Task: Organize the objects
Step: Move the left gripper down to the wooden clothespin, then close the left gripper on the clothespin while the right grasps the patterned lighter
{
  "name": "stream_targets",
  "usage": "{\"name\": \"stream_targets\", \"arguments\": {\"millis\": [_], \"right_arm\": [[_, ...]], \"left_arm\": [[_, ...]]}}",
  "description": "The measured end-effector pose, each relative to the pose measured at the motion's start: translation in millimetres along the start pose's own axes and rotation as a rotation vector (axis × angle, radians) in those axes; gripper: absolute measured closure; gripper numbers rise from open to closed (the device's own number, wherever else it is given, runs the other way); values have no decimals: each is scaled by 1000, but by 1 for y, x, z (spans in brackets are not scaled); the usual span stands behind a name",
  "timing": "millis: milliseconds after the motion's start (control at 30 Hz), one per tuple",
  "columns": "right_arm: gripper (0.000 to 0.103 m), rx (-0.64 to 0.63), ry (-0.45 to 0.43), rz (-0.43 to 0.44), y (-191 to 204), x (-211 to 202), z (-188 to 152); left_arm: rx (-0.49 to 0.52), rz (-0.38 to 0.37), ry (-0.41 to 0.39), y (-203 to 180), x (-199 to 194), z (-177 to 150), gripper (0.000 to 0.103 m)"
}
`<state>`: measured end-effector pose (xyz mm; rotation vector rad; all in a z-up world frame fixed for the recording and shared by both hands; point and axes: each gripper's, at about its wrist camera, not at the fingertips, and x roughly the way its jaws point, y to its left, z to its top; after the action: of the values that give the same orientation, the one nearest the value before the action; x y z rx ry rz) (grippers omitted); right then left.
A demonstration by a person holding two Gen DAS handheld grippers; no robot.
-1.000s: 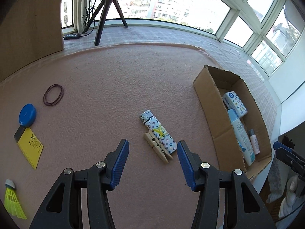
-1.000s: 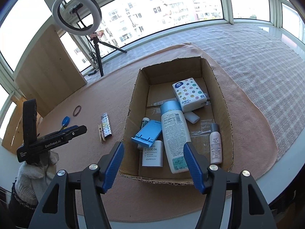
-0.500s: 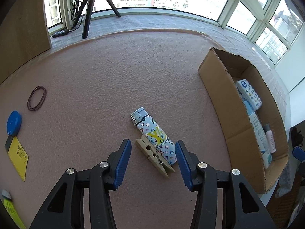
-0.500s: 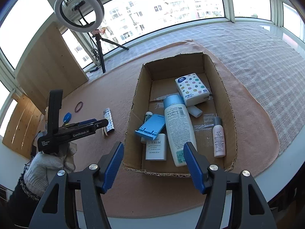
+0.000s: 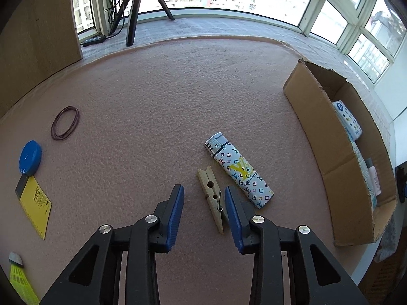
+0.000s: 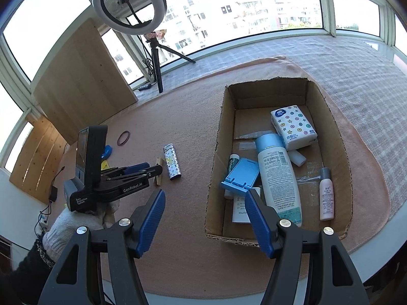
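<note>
A wooden clothespin (image 5: 210, 195) lies on the pink mat beside a patterned lighter (image 5: 239, 170). My left gripper (image 5: 204, 212) hangs low over the clothespin. Its jaws are closing with the clothespin between them, close to the right pad (image 5: 232, 216); the left pad stands clear of it. In the right wrist view a gloved hand holds the left gripper (image 6: 152, 169) over the clothespin (image 6: 158, 180) and next to the lighter (image 6: 172, 164). My right gripper (image 6: 204, 216) is open and holds nothing, above the near left corner of the cardboard box (image 6: 216, 152).
The box (image 5: 318, 127) holds a tissue pack (image 6: 293, 127), a lotion bottle (image 6: 277, 175), a blue phone stand (image 6: 241, 175) and a small pink bottle (image 6: 326, 195). On the mat at left lie a rubber band (image 5: 64, 123), a blue disc (image 5: 30, 157), a yellow card (image 5: 37, 203) and a shuttlecock (image 5: 20, 279).
The left gripper has come down over the clothespin and its jaws have narrowed around it. The right gripper has shifted left, so the box sits further right in its view.
</note>
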<state>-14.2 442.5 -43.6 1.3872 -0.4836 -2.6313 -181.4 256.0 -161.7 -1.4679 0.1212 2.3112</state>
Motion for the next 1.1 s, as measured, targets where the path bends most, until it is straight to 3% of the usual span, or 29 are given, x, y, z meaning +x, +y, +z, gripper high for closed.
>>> {"name": "stream_targets", "arguments": {"millis": [233,500,567,667,767,933,1100], "right_arm": [[42,-79,17,43,34,21,13],[42,-144,104,84,62,74,25],[42,-153,123,67,64,91,29],[42,-143,166,53,69,117,35],[42,-127,197,35,72,138,38],[54,-143,223,-29,76,165,43],[56,-159,248,-74,74,183,46]], "left_arm": [[-22,28,-16,17,-7,-1,73],[-85,50,-32,55,-18,-10,76],[-102,51,-39,62,-23,-11,76],[-148,-10,-42,71,-28,-15,73],[-121,-21,-58,66,-32,-16,73],[-72,-3,-26,53,-20,-15,73],[-73,5,-5,54,-9,-15,73]]}}
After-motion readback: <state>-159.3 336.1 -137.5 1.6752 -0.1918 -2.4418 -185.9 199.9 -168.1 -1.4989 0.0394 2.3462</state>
